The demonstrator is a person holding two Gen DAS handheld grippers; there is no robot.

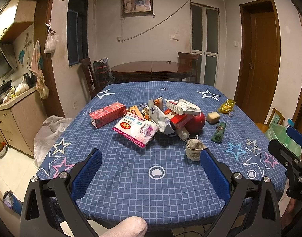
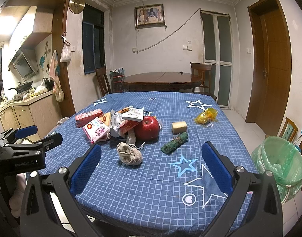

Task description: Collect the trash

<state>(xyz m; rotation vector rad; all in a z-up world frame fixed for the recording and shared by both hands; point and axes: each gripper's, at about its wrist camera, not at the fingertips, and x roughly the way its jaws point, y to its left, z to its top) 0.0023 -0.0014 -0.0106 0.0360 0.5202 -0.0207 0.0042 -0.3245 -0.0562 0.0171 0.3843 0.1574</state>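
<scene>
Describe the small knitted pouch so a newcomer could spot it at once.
Start at the blue star-patterned tablecloth, then find the red apple beside the wrapper pile. Nearer the camera lies the knitted pouch, alone: the only beige, woven, open-mouthed item, with a white string.

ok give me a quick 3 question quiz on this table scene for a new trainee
1. True or false: the left gripper is shut on the red apple.
2. Multiple choice: the bin with the green liner stands A) on the tablecloth, B) off the table on the right gripper's side, C) under the round wooden table.
3. Fill in: the item lying nearest the right gripper's fingertips is the crumpled ____.

Key: 1 false, both grippers are open and empty. 2 B. 3 sock.
</scene>
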